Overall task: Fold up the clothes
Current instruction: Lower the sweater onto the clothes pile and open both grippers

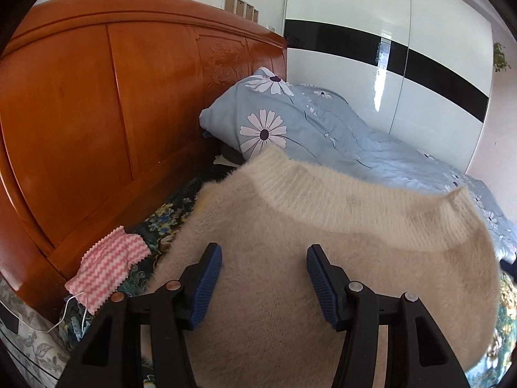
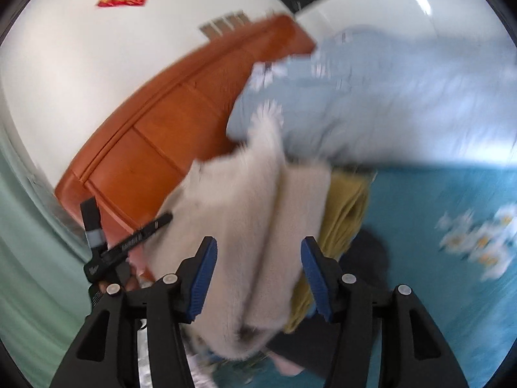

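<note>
A fluffy cream sweater (image 1: 307,242) lies spread on the bed with its ribbed hem toward the pillow. My left gripper (image 1: 264,255) is open just above the sweater's middle, holding nothing. In the blurred right wrist view the same sweater (image 2: 258,226) hangs in a bunched fold between the blue pads of my right gripper (image 2: 258,255), whose jaws stand wide apart. The left gripper's body (image 2: 129,242) shows at the left of that view. A yellow garment (image 2: 342,207) lies under the sweater.
A wooden headboard (image 1: 97,113) stands at the left. A blue daisy-print pillow (image 1: 265,116) and quilt (image 1: 404,161) lie behind the sweater. A pink-and-white zigzag cloth (image 1: 110,268) lies by the headboard. A white wardrobe (image 1: 387,48) is beyond. A teal sheet (image 2: 436,258) covers the bed.
</note>
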`<state>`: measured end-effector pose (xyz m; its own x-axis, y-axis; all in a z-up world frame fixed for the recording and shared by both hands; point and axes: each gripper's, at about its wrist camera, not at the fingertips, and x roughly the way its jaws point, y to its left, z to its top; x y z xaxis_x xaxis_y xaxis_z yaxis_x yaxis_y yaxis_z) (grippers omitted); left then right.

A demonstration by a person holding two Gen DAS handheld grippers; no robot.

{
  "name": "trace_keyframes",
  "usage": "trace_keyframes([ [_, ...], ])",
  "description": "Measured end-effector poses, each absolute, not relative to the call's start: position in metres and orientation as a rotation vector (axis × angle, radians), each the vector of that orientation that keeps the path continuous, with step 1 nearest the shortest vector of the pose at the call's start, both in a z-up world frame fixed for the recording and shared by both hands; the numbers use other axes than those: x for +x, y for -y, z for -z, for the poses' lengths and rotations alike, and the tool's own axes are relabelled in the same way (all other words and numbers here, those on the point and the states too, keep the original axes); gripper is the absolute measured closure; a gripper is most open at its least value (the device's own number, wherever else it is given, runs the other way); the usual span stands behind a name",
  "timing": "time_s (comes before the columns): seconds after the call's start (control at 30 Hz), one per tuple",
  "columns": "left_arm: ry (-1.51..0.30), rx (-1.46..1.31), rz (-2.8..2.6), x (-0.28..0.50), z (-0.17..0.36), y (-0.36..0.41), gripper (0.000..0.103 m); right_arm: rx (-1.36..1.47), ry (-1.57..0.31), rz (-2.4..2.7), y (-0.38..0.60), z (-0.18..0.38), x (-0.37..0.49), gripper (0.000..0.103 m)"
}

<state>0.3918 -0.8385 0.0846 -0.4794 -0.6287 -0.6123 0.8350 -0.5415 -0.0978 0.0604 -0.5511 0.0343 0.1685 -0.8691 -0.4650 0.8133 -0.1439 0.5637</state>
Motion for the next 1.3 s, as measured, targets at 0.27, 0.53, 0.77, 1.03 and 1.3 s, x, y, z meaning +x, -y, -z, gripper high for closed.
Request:
trace_keyframes([
  [0.27, -0.484, 0.661, 2.070, 0.389, -0.086, 0.836, 0.044, 0.775, -0.037, 1.431, 0.619, -0.099, 0.131, 0.047],
  [0.53, -0.479, 0.659, 2.081, 0.392, -0.084, 0.835, 0.043, 0.818, -0.132, 1.434, 0.616, -0.079, 0.130, 0.047],
  [0.77, -0.504, 0.599, 2.113, 0.397, -0.089, 0.834, 0.043, 0.816, -0.087, 1.423, 0.601, -0.078, 0.128, 0.047],
  [1.03, -0.467, 0.573, 2.119, 0.399, -0.105, 0.816, 0.043, 0.810, -0.091, 1.428, 0.586, -0.079, 0.129, 0.047],
  [1.3, -0.472, 0.577, 2.117, 0.402, -0.107, 0.801, 0.043, 0.823, -0.111, 1.415, 0.568, -0.074, 0.143, 0.047],
])
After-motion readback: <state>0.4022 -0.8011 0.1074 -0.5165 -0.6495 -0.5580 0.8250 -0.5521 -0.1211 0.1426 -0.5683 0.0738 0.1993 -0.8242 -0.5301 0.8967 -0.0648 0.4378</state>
